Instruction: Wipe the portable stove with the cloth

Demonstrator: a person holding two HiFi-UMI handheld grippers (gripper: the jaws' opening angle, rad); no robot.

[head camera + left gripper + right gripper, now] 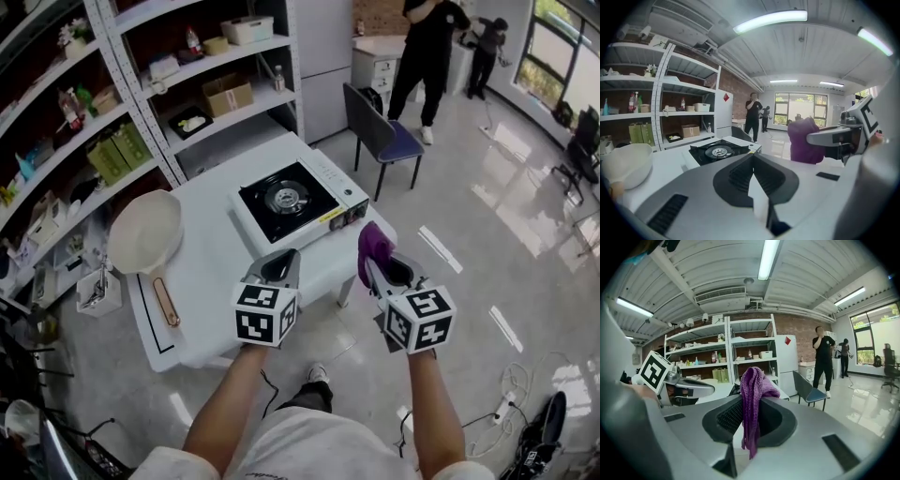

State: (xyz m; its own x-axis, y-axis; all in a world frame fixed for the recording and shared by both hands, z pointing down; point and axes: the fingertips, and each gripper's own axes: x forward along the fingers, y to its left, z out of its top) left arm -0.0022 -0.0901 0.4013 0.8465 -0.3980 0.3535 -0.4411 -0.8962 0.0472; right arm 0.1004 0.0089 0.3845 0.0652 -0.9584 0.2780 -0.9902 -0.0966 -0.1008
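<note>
The portable stove [298, 203] is white with a black top and a round burner, and it sits on the right part of the white table [211, 267]; it also shows in the left gripper view as the stove [719, 151]. My right gripper [375, 260] is shut on a purple knitted cloth [373, 246], held in the air off the table's near right corner. The cloth [752, 401] stands up between the jaws and a strip hangs down. My left gripper [277, 265] is shut and holds nothing, just in front of the stove.
A cream pan [145, 233] with a copper handle lies on the table's left part. Metal shelves [141, 103] with boxes stand behind the table. A blue chair [384, 136] stands beyond the stove, and two people [427, 52] stand further back. Cables [511, 389] lie on the floor.
</note>
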